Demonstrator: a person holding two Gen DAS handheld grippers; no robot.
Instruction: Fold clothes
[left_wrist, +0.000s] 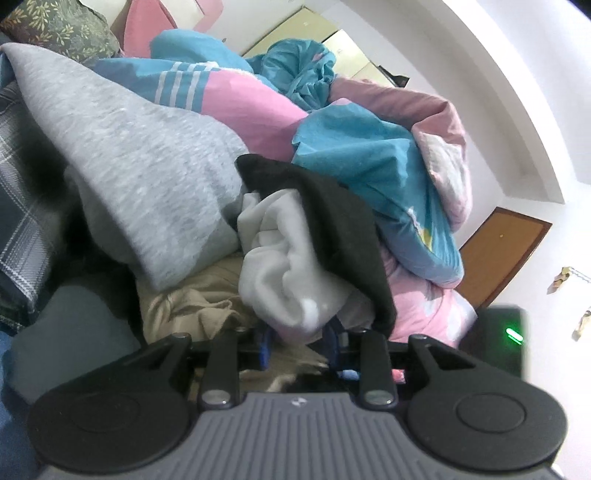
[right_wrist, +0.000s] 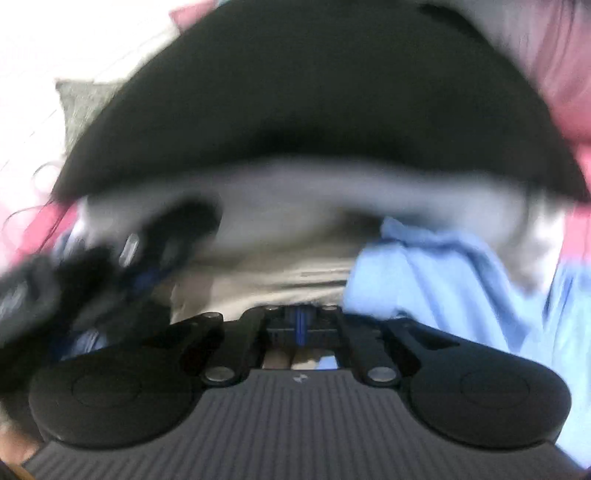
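The left gripper (left_wrist: 299, 341) has its two blue fingers (left_wrist: 263, 347) a little way apart, and a bunched white cloth with a black outside (left_wrist: 295, 266) sits between them, so it seems to be pinched there. This black and white garment stands up right in front of the left camera. Far behind it on the left lies a big gray sweatshirt (left_wrist: 133, 166). A tan cloth (left_wrist: 184, 310) lies low and near, under the gray one. On the right is a heap of blue and pink bedding (left_wrist: 369, 155). The right camera's picture is very blurry. The right gripper (right_wrist: 301, 325) has its blue fingers pressed close together, and I cannot tell if any cloth is caught between them. The black cloth (right_wrist: 314, 110) fills the far part of that view, with a light blue cloth (right_wrist: 424, 273) near on the right.
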